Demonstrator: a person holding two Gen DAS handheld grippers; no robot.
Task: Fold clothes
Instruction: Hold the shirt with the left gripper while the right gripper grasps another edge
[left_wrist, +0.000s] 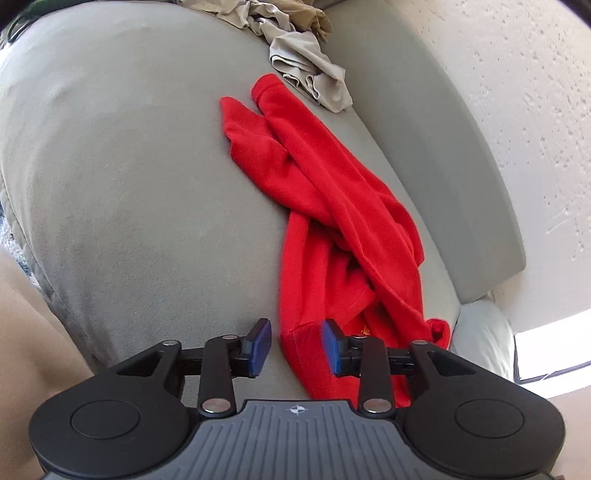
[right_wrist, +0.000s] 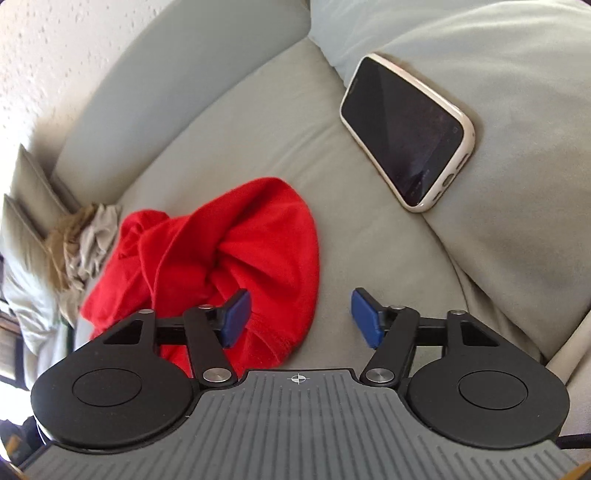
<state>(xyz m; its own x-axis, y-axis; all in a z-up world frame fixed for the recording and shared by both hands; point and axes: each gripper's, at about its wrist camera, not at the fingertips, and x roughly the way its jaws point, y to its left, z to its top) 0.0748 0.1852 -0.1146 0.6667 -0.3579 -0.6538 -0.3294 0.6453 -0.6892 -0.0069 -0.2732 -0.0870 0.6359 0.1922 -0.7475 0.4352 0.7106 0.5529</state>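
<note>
sprawling twisted, soft red fleece garment (left_wrist: 332, 206) on smooth grey sofa (left_wrist: 129, 184).

A red fleece garment (left_wrist: 332, 206) is lying twisted in a long rumpled band across a grey sofa seat (left_wrist: 140, 177), its far end reaching toward a crumpled beige garment (left_wrist: 310, 74) by the backrest. The left gripper (left_wrist: 296, 347) is hovering over the near hem, its blue pads (left_wrist: 258, 345) standing apart and pinching nothing.
</note>
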